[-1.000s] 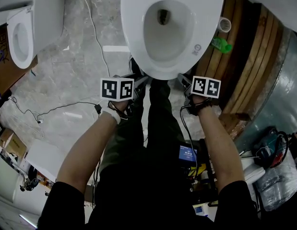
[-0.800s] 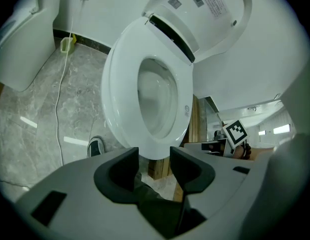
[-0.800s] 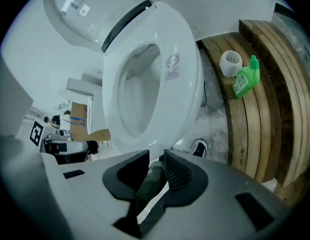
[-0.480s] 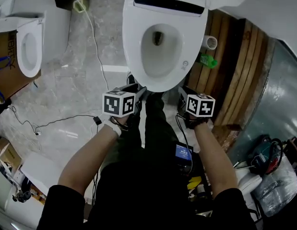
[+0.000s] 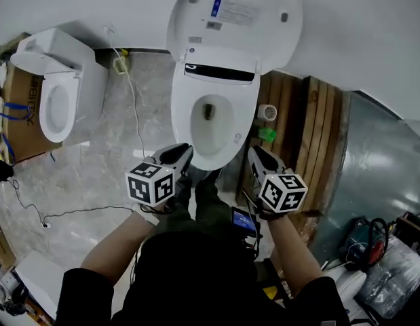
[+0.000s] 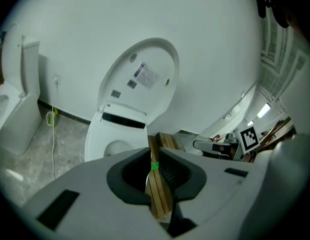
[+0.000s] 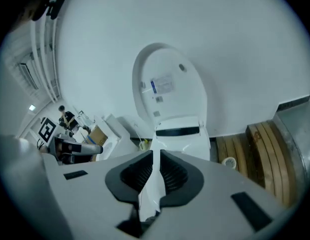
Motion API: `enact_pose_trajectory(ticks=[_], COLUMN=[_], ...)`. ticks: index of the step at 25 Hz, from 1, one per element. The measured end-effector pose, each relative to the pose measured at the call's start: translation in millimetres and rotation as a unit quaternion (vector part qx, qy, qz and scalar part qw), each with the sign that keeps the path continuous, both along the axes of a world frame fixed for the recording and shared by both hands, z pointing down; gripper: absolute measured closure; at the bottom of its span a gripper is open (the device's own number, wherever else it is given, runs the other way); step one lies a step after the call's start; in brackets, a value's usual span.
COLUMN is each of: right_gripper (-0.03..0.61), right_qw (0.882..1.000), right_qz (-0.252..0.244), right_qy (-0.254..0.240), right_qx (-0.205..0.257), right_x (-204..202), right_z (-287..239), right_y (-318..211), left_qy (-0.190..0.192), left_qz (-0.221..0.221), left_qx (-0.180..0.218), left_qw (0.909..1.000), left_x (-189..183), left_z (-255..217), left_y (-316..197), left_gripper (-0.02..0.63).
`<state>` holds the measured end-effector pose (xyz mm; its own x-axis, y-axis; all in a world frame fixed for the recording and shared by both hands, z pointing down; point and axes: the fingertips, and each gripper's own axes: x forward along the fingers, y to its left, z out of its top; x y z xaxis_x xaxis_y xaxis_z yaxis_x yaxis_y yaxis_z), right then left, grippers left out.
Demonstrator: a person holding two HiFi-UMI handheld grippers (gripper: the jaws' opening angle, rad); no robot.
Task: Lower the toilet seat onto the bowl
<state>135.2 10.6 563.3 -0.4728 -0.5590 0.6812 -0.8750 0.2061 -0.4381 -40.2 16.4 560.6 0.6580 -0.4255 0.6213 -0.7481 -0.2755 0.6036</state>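
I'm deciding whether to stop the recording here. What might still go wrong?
1. The lid stands upright above the seat, which already lies on the bowl; a knock might send it slamming down.
2. A black cable and a white cable trail across the floor beside the toilet; the person could snag one when stepping away.

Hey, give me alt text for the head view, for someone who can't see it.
Seen from above, the white toilet seat lies down on the bowl, with its lid raised against the wall. In front hover the left tool and right tool, jaws just closing with nothing between them.
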Motion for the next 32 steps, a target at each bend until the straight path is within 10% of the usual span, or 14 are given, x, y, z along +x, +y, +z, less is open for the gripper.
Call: enact_pose_trajectory(ticks=[12,23,32], right_gripper=[0.522,0.522,0.522], right_qw=[0.976,0.917,0.921], right_qz=[0.054,-0.024,-0.033], right_qy=[-0.011,0.043,0.047], right_qx=[0.212,0.396,0.385], right_x=[-4.5,-65.3,-74.5], right_z=[-240.0,-356.2,-348.9], right_y=[-4.5,27.5,25.1], left_qy=[0.013,0.049,0.042], left_qz=[0.069,0.120,0.126], left_qx=[0.196,0.408,0.364], left_qw=[0.9781,0.9040,0.9218], left_x=[15.4,52.4,50.1], left_z=[-189.6,-340.5,-321.1], left_y=[7.1,11.7,14.5], left_gripper=[0.560,0.560,0.560])
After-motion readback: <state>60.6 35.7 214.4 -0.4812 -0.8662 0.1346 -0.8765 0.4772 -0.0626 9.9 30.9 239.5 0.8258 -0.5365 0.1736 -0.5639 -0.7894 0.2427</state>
